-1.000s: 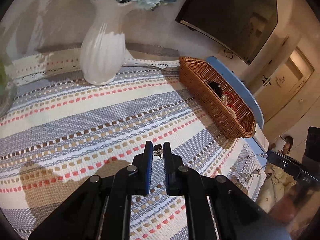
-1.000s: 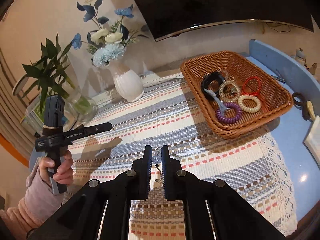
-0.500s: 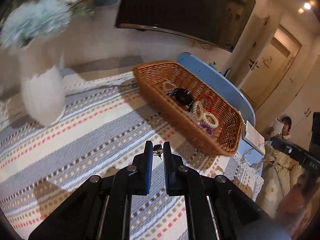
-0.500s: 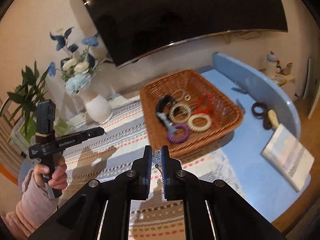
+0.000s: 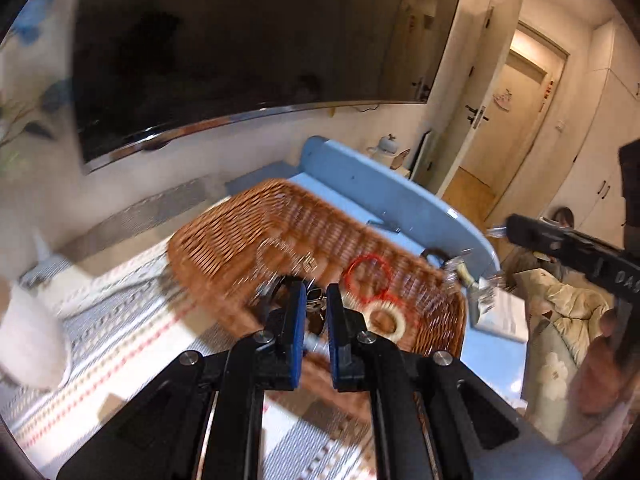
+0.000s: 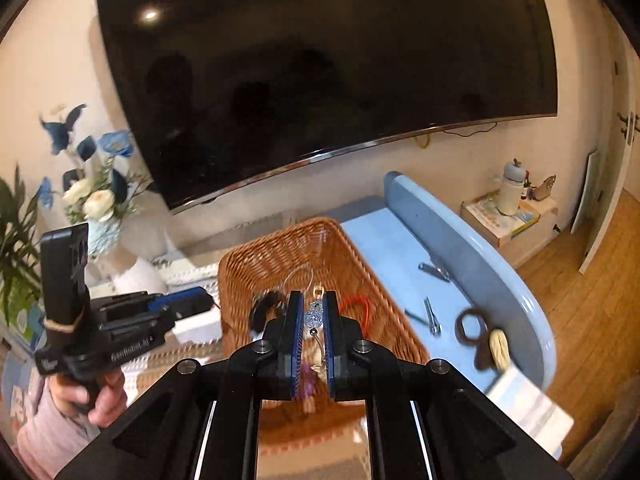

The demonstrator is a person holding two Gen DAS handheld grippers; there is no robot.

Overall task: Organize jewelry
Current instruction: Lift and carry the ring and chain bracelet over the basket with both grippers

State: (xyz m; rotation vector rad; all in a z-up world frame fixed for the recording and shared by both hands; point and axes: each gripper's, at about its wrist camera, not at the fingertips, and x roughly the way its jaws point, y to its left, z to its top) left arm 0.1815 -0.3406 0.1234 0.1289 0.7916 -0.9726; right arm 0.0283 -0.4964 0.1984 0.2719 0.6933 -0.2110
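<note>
My left gripper (image 5: pixel 316 304) is shut on a small dark earring (image 5: pixel 314 303) and hovers over the near rim of the wicker basket (image 5: pixel 240 236). The basket holds a red ring (image 5: pixel 368 276), a cream ring (image 5: pixel 386 320) and other blurred pieces. My right gripper (image 6: pixel 312 312) is shut on a sparkly silver-blue earring (image 6: pixel 313 317) and hangs above the same basket (image 6: pixel 256 264). The left gripper also shows in the right wrist view (image 6: pixel 188 300), just left of the basket.
A white vase (image 6: pixel 136 276) with blue flowers stands left of the basket on the striped cloth (image 5: pixel 120 320). To the right, on the blue table (image 6: pixel 384 248), lie tweezers (image 6: pixel 432 312), a brown hair tie (image 6: pixel 472 326) and a booklet (image 6: pixel 528 412). A large TV hangs behind.
Both grippers have swung right and forward from over the striped cloth to over the basket, each still holding its earring. The basket now fills the centre of both views.
</note>
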